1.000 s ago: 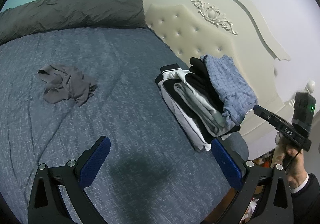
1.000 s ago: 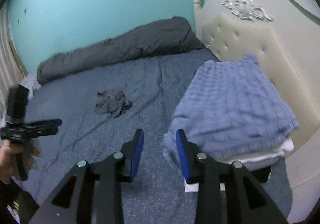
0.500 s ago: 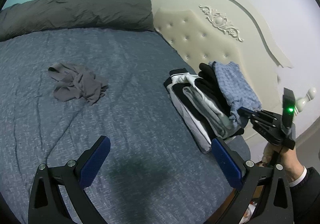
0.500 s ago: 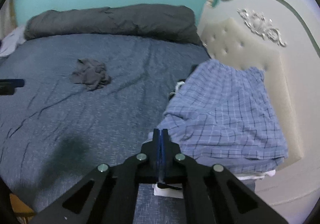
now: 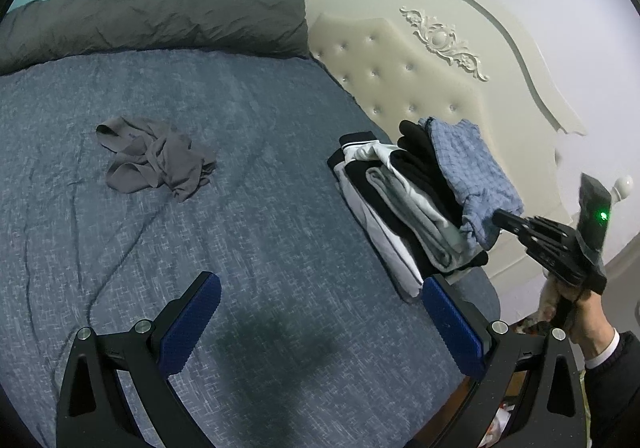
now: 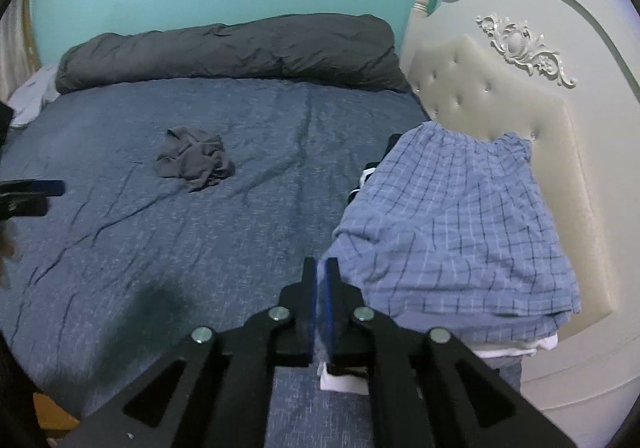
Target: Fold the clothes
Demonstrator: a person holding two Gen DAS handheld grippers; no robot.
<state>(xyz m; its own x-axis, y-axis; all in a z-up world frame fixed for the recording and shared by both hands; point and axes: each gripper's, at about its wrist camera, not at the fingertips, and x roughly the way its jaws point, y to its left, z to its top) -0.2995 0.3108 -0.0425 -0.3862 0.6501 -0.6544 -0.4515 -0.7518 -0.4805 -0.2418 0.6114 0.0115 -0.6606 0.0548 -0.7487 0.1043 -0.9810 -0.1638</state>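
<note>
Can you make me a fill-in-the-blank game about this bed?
1. The crumpled grey garment lies on the ____.
2. The top item on the folded pile is blue and ____.
3. The left hand-held gripper is ____.
4. The headboard is coloured ____.

Missing words: bed; checked; open; cream

The checked shorts [image 6: 452, 224] hide most of the stack [image 5: 404, 208] beneath. The left gripper [image 6: 28, 196] is cut off at the right-wrist frame's edge.
</note>
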